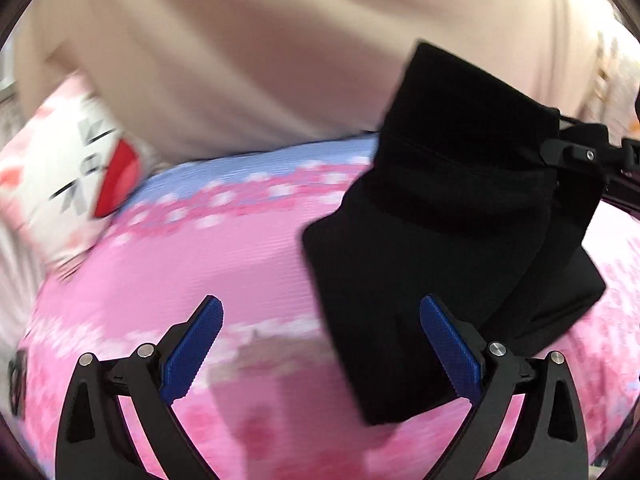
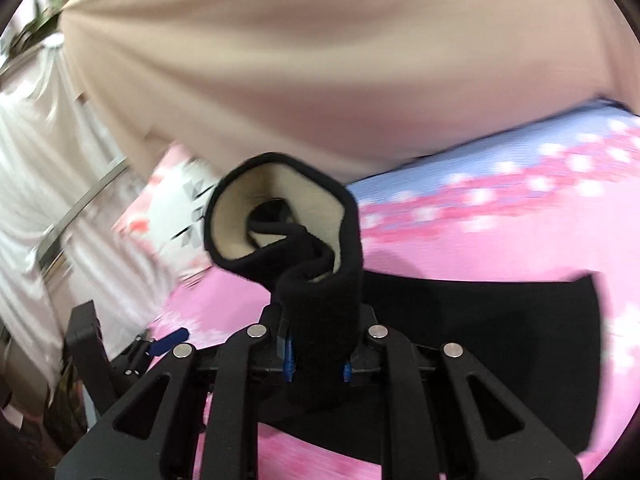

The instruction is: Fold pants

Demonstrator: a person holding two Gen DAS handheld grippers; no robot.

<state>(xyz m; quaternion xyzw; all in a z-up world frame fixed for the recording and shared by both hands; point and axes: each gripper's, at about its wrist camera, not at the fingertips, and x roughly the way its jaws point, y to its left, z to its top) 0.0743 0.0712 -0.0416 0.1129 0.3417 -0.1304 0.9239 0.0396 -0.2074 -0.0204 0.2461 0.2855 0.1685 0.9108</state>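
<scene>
The black pants (image 1: 448, 248) fill the right half of the left wrist view, already doubled into a thick bundle with several stacked layers. The lower part lies on the pink floral bedsheet (image 1: 248, 264), while the upper part rises toward the right edge of the frame, where the right gripper (image 1: 580, 156) pinches it. In the right wrist view, the right gripper (image 2: 316, 364) is clamped on a bunched section of the pants (image 2: 320, 292), its blue pads pressed against the fabric at the lower centre of the frame. Above the grip the cloth curls open, showing a cream fleece lining in the centre of the frame. More black fabric spreads flat on the sheet in the lower right.

The left gripper (image 1: 320, 352) sits at the bottom of its own view with its 2 blue pads spread wide apart and nothing between them. Its right finger overlaps the near edge of the bundle, though motion blur makes it hard to say whether it touches.

Judging by the layers, at least 1 fold looks done, and the garment is compact rather than spread out. What seems left is laying the lifted end down over the rest and flattening the stack. A white and pink pillow (image 1: 68, 172) lies at the left edge, in front of a beige curtain (image 1: 260, 60).
</scene>
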